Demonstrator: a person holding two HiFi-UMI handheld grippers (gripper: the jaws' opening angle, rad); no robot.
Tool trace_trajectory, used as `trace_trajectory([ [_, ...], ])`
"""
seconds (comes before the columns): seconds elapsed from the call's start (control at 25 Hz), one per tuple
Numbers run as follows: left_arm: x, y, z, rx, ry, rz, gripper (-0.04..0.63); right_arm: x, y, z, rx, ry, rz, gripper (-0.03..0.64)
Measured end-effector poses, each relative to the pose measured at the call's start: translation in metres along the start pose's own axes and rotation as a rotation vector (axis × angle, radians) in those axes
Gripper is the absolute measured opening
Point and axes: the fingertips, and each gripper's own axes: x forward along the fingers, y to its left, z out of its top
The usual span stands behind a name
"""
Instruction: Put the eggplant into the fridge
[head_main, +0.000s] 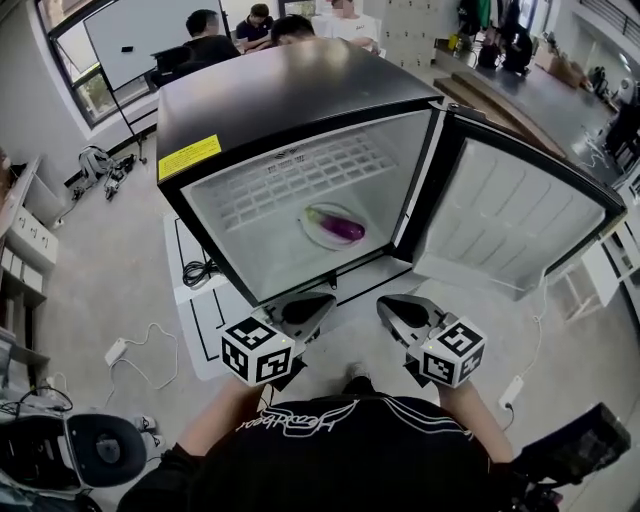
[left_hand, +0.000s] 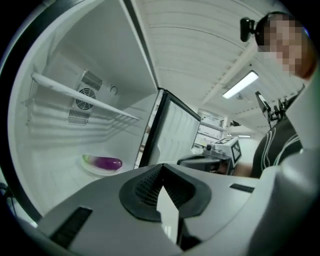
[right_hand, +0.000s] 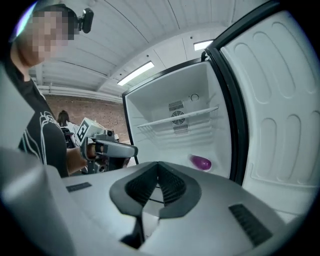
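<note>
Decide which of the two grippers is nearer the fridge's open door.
The right gripper: it is on the side where the door hangs open, while the left gripper faces the compartment with the eggplant.

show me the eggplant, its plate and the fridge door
eggplant (head_main: 343, 229), head view, purple middle of its body
plate (head_main: 318, 237), head view, bare white rim beside the eggplant
fridge door (head_main: 520, 225), head view, white inner panel

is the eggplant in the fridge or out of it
In. The eggplant lies on a white plate on the inside floor of the fridge, whose door stands wide open.
</note>
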Motion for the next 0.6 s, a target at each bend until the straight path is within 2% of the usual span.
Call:
trace_trajectory([
  [0.08,-0.008,-0.014,-0.005,0.053,0.012,-0.027,0.008,-0.005,0.01,-0.003,0.01,-0.002,0.006,0.008],
  [0.2,-0.015,-0.024,-0.012,0.072,0.011,-0.041,0.008,-0.012,0.026,-0.005,0.003,0.003,0.028,0.008],
  [0.44,-0.027,-0.038,-0.022,0.031,-0.042,-0.082,0.008,-0.017,0.049,-0.014,-0.008,0.023,0.081,0.008],
  [0.6,-0.03,-0.043,-0.042,-0.026,-0.05,-0.064,0.008,-0.028,0.056,-0.034,0.029,0.039,0.098,0.008],
])
